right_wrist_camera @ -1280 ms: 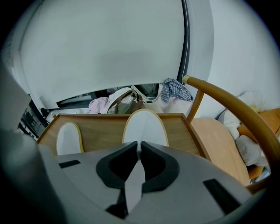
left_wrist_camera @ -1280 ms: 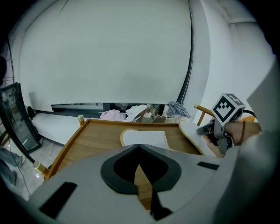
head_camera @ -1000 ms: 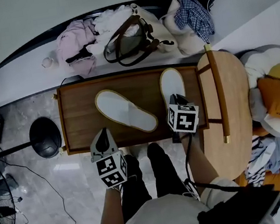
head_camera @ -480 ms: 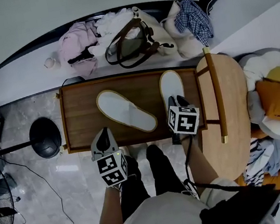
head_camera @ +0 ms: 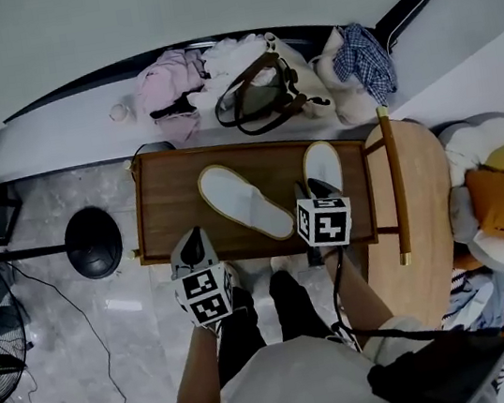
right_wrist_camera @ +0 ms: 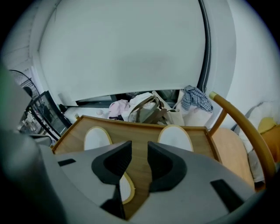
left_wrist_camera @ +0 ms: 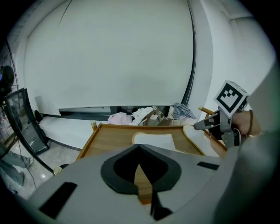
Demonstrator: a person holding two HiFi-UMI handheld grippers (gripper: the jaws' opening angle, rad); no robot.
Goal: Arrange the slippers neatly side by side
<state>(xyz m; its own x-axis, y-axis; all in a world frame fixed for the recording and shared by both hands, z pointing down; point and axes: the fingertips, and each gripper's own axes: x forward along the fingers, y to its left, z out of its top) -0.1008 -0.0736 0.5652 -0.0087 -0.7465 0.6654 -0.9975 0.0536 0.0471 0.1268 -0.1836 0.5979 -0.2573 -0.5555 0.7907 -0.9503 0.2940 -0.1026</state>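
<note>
1. The right tool (head_camera: 319, 185) is released. Its jaws have just been opening, and only bare wood of the brown wooden rimmed bench (head_camera: 164, 214) shows between them.
2. The straight white slipper with a tan rim (head_camera: 322, 161) lies just beyond its tips and looks already placed.
3. The slanted white slipper with a tan rim (head_camera: 245, 201) lies left of that tool, ahead and to the right of the left tool (head_camera: 194, 240), which is clenched and empty.
4. The likely step is to pinch the slanted one low at its heel rim. Then swing its toe round until the 2 run parallel, heels level, close beside each other without overlap.
</note>
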